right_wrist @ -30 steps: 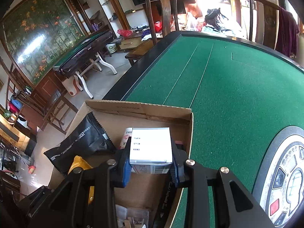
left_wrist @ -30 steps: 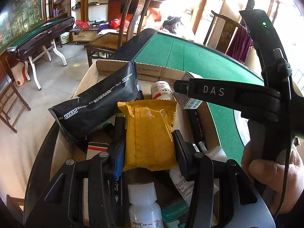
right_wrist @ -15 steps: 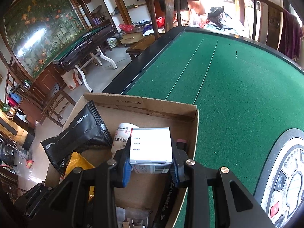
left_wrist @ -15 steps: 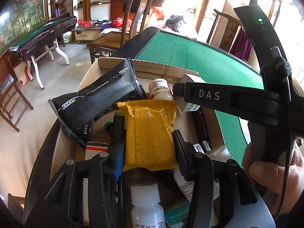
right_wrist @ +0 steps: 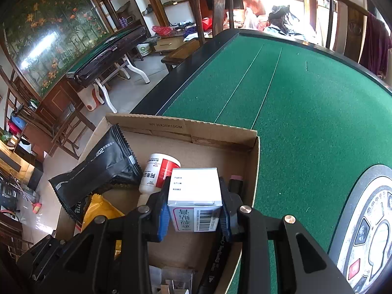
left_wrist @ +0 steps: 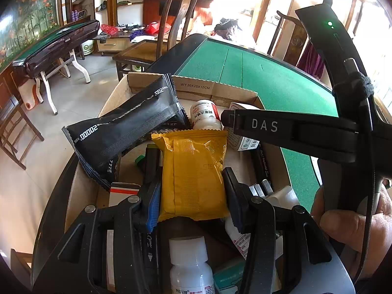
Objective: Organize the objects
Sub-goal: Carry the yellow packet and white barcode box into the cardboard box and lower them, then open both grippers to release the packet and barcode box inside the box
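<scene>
Left gripper (left_wrist: 192, 191) is clamped on the yellow packet (left_wrist: 193, 174); right gripper (right_wrist: 194, 210) is clamped on the white carton (right_wrist: 194, 196). Both are held over the cardboard box (right_wrist: 220, 134) on the green desk (right_wrist: 306, 122). Lift both straight up before carrying them anywhere. Beyond them, the white-and-red bottle (right_wrist: 160, 171) and the black pouch (left_wrist: 127, 127) sit close, so don't snag either. The packet is soft, so avoid squeezing harder.

I see a yellow crinkled packet (left_wrist: 194, 176) upright over the cardboard box (right_wrist: 253, 171), white barcoded carton (right_wrist: 195, 198) level above its right corner
</scene>
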